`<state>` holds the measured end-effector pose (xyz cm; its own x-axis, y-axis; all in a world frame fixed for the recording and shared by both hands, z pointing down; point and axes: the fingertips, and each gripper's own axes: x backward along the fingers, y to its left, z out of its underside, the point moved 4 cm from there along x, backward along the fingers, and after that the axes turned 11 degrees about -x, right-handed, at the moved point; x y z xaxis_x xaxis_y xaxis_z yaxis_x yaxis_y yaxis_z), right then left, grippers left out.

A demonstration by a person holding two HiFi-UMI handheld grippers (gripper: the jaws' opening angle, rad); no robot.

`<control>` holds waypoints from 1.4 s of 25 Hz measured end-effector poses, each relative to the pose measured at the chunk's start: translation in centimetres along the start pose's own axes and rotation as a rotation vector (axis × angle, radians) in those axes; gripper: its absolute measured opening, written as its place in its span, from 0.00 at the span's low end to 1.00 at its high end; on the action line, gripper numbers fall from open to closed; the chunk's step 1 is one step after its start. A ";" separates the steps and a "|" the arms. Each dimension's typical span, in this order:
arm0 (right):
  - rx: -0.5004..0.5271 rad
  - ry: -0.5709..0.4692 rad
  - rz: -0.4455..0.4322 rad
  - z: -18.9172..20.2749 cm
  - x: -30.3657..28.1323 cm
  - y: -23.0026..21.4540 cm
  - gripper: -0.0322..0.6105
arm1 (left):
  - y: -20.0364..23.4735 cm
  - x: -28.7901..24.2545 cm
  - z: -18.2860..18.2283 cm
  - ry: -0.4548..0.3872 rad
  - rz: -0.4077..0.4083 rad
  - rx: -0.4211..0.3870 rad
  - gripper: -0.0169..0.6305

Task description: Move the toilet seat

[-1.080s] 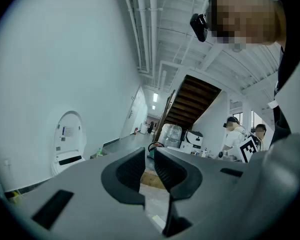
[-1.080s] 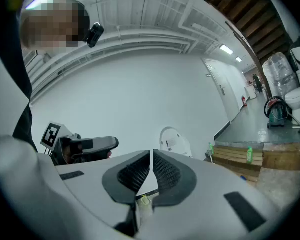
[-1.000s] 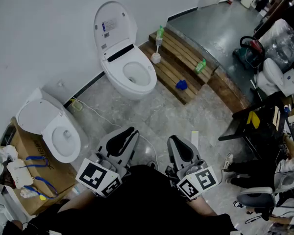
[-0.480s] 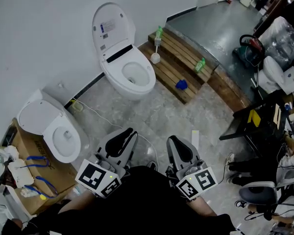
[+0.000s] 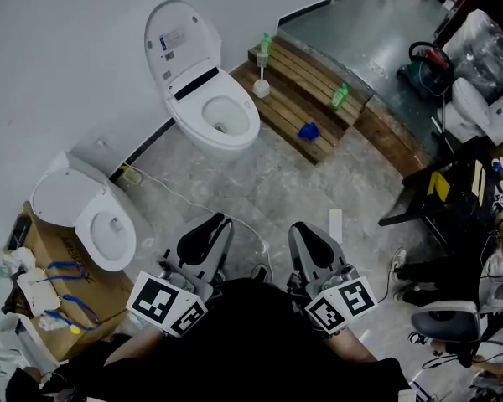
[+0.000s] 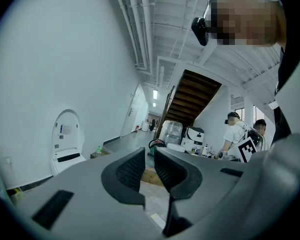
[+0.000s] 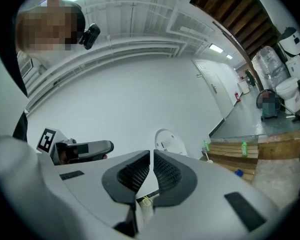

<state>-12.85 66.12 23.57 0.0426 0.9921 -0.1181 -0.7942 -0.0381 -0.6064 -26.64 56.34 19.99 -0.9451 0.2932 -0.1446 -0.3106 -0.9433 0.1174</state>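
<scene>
A white toilet (image 5: 222,117) stands against the wall at the top of the head view, its lid (image 5: 178,40) raised and the bowl open. The same lid (image 6: 66,134) shows far left in the left gripper view, and the lid (image 7: 170,143) rises just beyond the jaws in the right gripper view. Both grippers are low in the head view, well short of the toilet and pointing roughly level. My left gripper (image 5: 220,222) (image 6: 150,156) has a narrow slit between its jaws and holds nothing. My right gripper (image 5: 299,229) (image 7: 151,156) is shut and empty.
A second white toilet (image 5: 92,216) sits at the left beside a cardboard box (image 5: 54,287). A wooden pallet (image 5: 306,99) right of the target toilet carries green bottles (image 5: 340,95) and a brush (image 5: 261,86). A cable (image 5: 180,195) crosses the floor. Chairs and equipment (image 5: 453,191) crowd the right.
In the head view the toilet and pallet have slid slightly up and left, while both grippers keep their place in the frame. The jaws look the same.
</scene>
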 end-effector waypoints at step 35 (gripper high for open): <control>-0.039 0.021 0.233 -2.3 -17.7 -4.4 0.12 | 21.2 -8.4 1.4 0.036 0.015 0.195 0.13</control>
<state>-8.69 48.44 26.54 -0.1259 0.9533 -0.2744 -0.7599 -0.2705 -0.5911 -25.40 34.09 25.05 -0.9465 0.2704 -0.1764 -0.3139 -0.8983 0.3075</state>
